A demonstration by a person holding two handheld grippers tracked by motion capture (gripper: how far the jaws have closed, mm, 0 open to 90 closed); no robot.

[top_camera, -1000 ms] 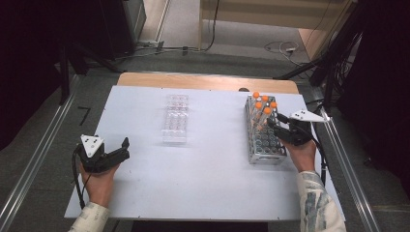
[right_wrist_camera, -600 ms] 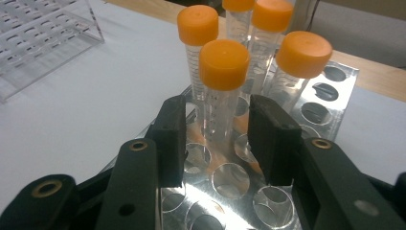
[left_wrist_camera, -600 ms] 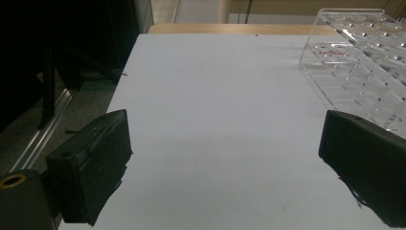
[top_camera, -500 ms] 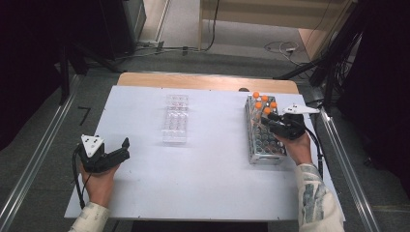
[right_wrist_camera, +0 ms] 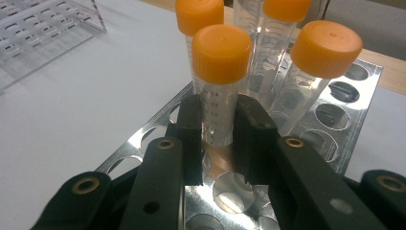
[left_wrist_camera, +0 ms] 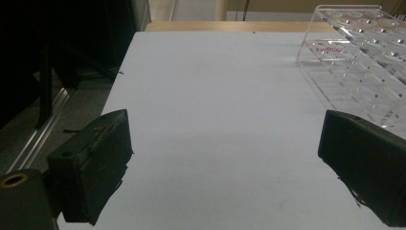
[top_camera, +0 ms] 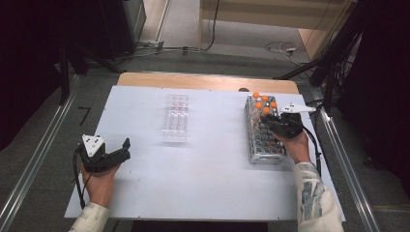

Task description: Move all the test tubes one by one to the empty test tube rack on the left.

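Several clear tubes with orange caps stand at the far end of a metal rack on the right of the white table. In the right gripper view, my right gripper is shut on the nearest orange-capped tube, its jaws pressing the clear body just below the cap. The tube's lower end is hidden behind the jaws. From above, the right gripper sits over the rack. My left gripper lies open on the table at the left, nothing between its jaws.
An empty clear plastic rack lies mid-table, and its corner shows ahead and right of the left gripper. The metal rack has many open holes. A wooden strip borders the table's far edge.
My right gripper has moved forward along the metal rack to the orange-capped tubes and shut on one. The left gripper has stayed put.
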